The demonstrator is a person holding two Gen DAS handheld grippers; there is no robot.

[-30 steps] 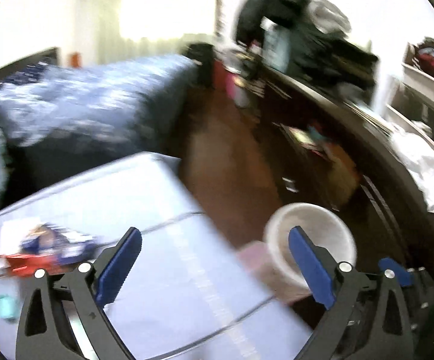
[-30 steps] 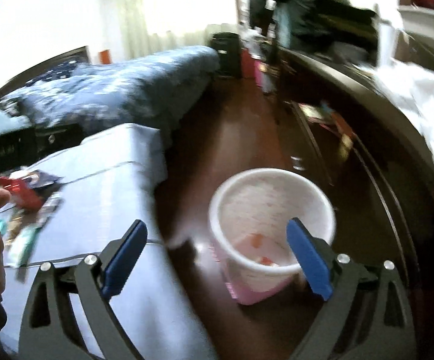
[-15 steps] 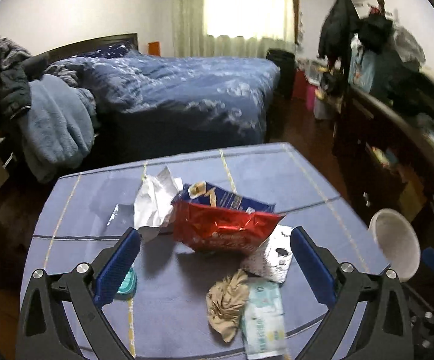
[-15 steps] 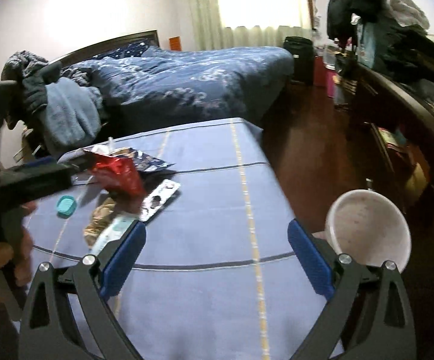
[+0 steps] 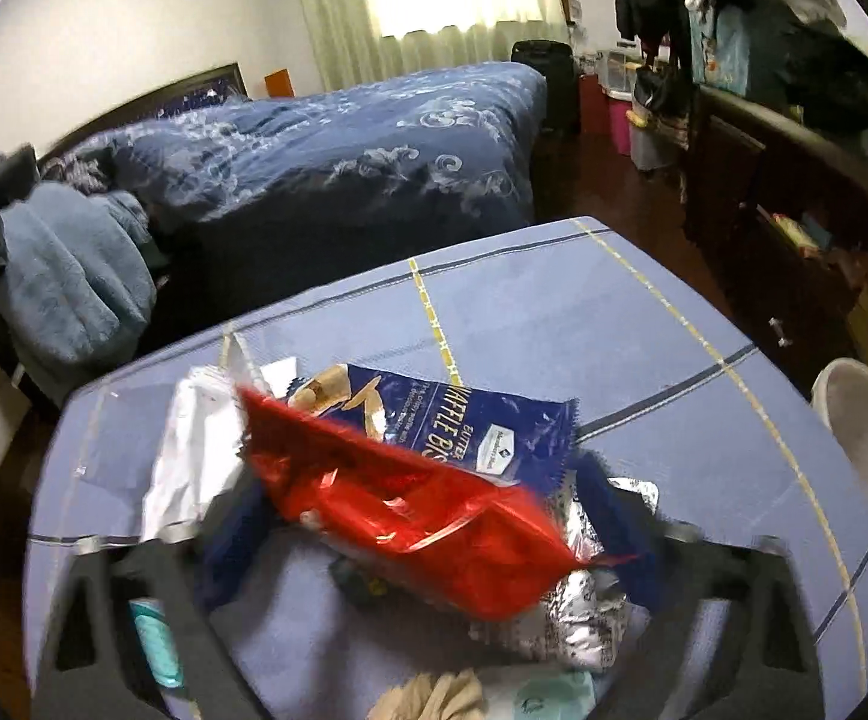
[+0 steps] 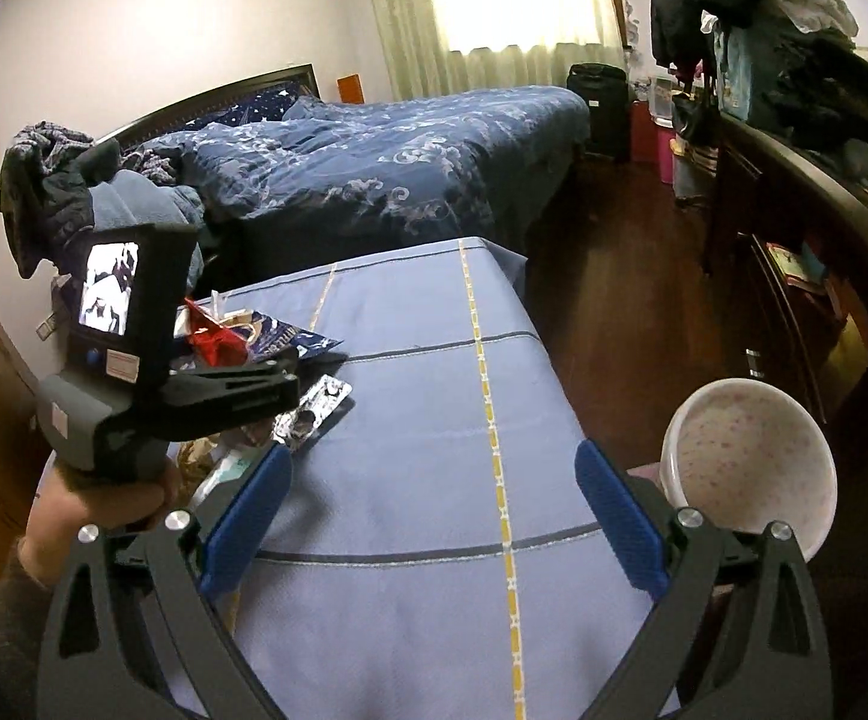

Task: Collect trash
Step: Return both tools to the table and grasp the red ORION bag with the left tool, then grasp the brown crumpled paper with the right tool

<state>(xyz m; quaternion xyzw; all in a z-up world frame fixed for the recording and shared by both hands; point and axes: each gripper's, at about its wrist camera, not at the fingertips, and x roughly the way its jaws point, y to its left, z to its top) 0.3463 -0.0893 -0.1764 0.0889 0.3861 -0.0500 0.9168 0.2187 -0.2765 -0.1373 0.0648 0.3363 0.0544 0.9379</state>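
Red wrapper (image 5: 410,516) between closing left hand-held gripper (image 5: 434,546); right hand-held gripper (image 6: 434,516) released, bare tablecloth (image 6: 422,420) ahead.

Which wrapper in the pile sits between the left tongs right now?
The red foil bag, lying across the left tongs as they close. The blue biscuit wrapper lies beyond it; the silver foil lies under its right end.
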